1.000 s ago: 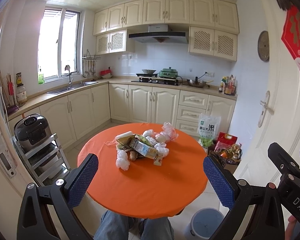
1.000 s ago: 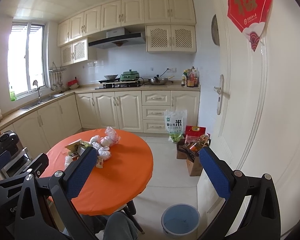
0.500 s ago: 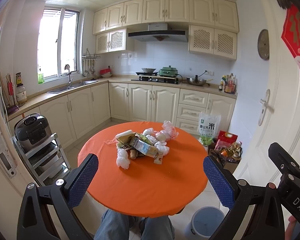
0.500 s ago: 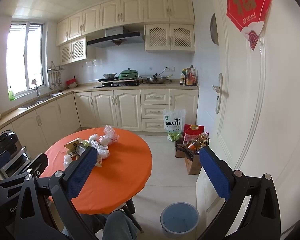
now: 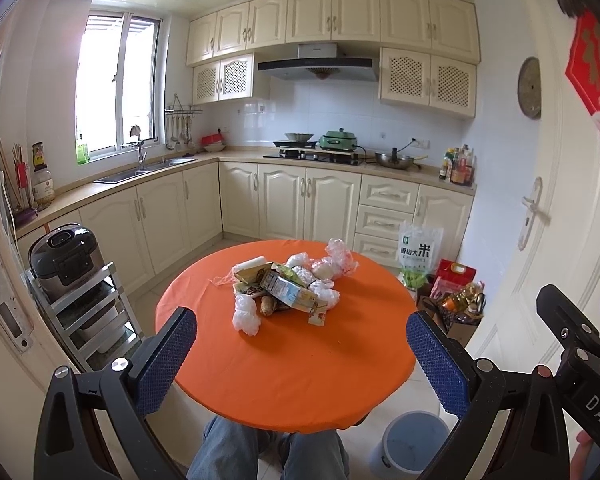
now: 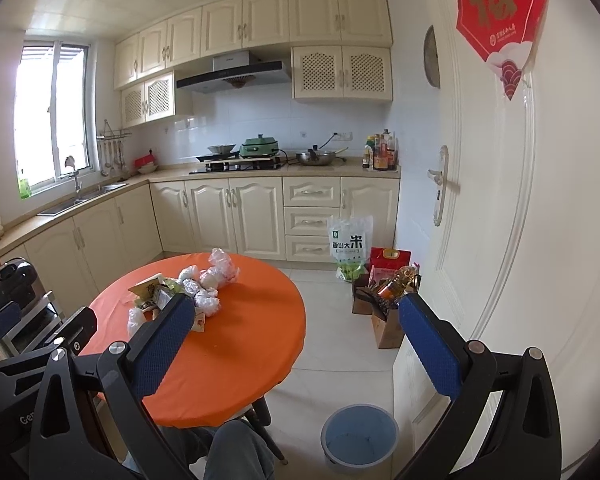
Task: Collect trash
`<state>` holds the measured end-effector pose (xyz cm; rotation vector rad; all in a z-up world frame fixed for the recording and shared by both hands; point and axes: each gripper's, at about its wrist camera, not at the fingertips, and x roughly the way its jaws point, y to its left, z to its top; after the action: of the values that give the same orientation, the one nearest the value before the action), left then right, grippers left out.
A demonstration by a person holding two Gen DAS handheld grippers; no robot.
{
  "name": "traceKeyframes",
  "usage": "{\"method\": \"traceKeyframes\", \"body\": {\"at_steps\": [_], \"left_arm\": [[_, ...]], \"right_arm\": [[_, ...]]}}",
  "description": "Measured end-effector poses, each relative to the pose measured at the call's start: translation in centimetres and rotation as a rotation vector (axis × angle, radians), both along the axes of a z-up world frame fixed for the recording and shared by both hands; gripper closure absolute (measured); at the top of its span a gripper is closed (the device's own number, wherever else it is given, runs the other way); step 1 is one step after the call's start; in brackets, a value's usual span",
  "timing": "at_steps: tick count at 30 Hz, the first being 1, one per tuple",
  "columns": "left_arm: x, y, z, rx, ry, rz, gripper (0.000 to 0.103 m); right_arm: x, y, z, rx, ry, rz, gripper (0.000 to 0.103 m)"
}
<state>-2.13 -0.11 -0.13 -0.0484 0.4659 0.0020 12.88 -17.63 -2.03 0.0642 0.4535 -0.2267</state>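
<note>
A heap of trash (image 5: 288,286) lies mid-table on a round orange table (image 5: 300,368): crumpled white plastic bags, a flattened carton and wrappers. The same trash heap (image 6: 192,288) shows at left in the right wrist view. A blue waste bin (image 6: 358,438) stands on the floor right of the table, its rim also seen as the bin (image 5: 414,444). My left gripper (image 5: 300,338) is open, held above the table's near edge, nothing between its fingers. My right gripper (image 6: 292,328) is open too, over the table's right edge and the floor.
A person's knees (image 5: 268,452) sit under the near table edge. A rice cooker on a metal rack (image 5: 66,256) stands left. A rice bag (image 6: 350,246), boxes and an oil bottle (image 6: 396,280) crowd the floor by the white door (image 6: 480,200). Cabinets line the back wall.
Both views have shifted only slightly; the table and trash sit a touch higher in frame. Both grippers stay open and nothing has been picked up.
</note>
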Motion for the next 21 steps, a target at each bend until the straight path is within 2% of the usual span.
{"method": "traceKeyframes", "body": {"at_steps": [21], "left_arm": [[0.48,0.33,-0.17,0.009,0.015,-0.002,0.001]], "right_arm": [[0.48,-0.25,-0.29,0.009,0.016,0.003,0.000]]}}
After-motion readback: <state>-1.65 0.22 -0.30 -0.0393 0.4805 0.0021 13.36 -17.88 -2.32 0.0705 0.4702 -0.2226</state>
